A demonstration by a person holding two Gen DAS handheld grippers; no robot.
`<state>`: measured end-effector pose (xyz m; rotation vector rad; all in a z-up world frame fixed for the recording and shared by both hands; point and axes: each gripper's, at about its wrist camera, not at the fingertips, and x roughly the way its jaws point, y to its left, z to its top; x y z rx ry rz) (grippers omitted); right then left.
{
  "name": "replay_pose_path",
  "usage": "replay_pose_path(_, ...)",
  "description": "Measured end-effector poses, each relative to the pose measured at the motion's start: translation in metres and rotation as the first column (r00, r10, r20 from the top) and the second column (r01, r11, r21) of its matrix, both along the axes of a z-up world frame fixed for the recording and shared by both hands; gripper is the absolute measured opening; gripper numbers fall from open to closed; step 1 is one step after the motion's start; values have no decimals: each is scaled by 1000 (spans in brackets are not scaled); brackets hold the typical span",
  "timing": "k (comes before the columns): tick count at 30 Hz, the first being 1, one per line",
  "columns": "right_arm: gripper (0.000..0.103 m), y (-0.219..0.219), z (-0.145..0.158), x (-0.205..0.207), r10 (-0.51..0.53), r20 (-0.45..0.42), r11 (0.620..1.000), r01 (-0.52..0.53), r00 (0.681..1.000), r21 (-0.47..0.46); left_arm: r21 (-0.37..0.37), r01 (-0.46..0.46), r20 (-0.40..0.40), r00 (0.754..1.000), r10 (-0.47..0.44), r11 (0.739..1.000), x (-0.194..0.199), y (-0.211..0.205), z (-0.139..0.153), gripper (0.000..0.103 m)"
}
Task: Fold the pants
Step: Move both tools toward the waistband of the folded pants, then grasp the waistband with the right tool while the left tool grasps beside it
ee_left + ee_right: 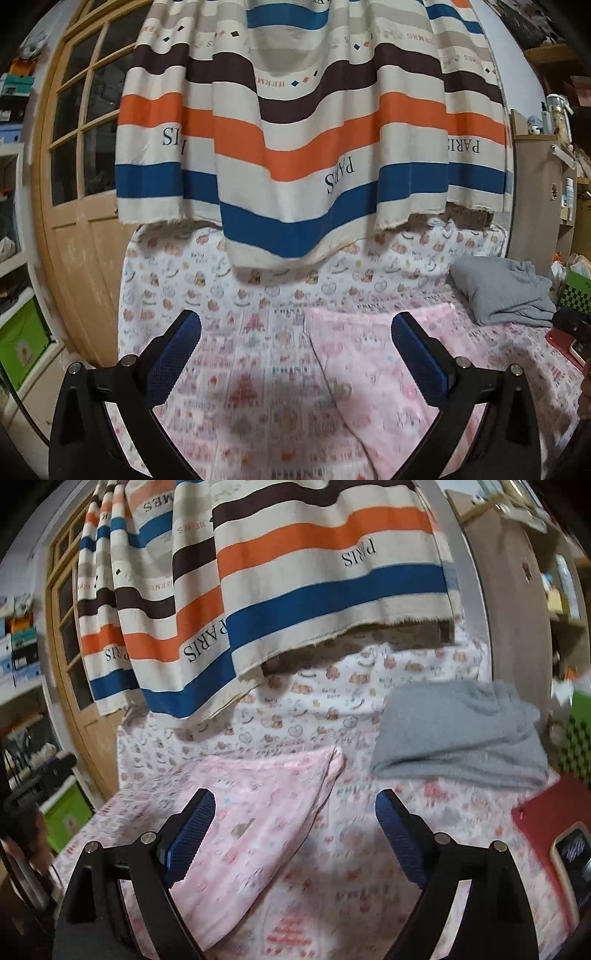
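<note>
Pink printed pants point(373, 373) lie flat on the patterned bed sheet point(236, 362), a long strip running away from me. In the right wrist view the pants point(258, 812) stretch from lower left toward the far middle. My left gripper point(295, 332) is open and empty, hovering above the pants' left edge. My right gripper point(295, 816) is open and empty, with its left finger over the pants and its right finger over bare sheet.
A folded grey garment point(502, 291) lies at the right of the bed, also in the right wrist view point(458, 734). A striped curtain point(310, 122) hangs behind the bed. A red pad point(550, 816) with a phone point(572, 860) lies at right. A wooden door point(77, 155) stands at left.
</note>
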<state>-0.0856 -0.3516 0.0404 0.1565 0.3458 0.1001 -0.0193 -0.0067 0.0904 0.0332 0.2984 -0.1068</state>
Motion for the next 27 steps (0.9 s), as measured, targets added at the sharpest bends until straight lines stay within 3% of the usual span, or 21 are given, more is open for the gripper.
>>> replay_pose_path(4, 90, -2, 12, 18, 19, -12, 1000, -19, 1000, 5, -2, -13, 2, 1000, 13, 1000, 29, -9, 7, 102)
replay_pose_path(8, 90, -5, 24, 43, 122, -48, 992, -120, 991, 43, 84, -73, 48, 996, 69, 994, 54, -24, 12, 102)
replay_pose_path(11, 90, -4, 30, 55, 121, -55, 992, -119, 991, 41, 95, -78, 48, 996, 74, 992, 67, -29, 16, 102)
replay_pose_path(23, 90, -11, 22, 120, 164, -111, 985, -158, 980, 63, 51, -15, -62, 998, 18, 999, 131, -40, 0, 102)
replay_pose_path(27, 85, -10, 9, 159, 158, -199, 987, -148, 967, 64, 3, -30, -177, 984, 30, 1000, 170, -35, -15, 87)
